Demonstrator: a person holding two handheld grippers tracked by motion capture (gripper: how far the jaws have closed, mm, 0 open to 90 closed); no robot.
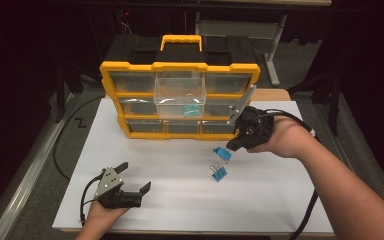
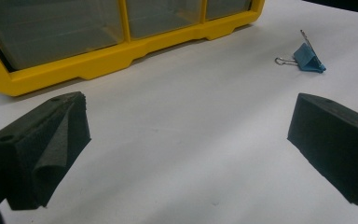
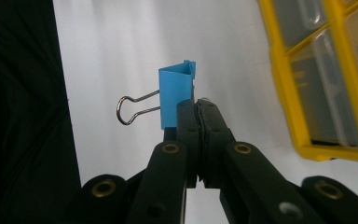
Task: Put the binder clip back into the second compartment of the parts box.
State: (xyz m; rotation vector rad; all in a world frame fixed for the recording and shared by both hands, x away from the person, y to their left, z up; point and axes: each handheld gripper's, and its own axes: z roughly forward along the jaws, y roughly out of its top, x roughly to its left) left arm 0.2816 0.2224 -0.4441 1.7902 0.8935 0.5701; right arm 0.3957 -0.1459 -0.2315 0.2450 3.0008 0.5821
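Note:
A yellow organizer stands upright on the white board, with one clear drawer pulled out of its middle row; teal clips lie inside it. My right gripper hovers right of the organizer's lower corner, shut on a blue binder clip held above the board. A second blue binder clip lies on the board just below it. My left gripper rests near the front left of the board, open, with nothing between its pads.
The white board lies on a table with a dark floor on both sides. Black cables trail from both grippers. A person's forearm comes in from the bottom right.

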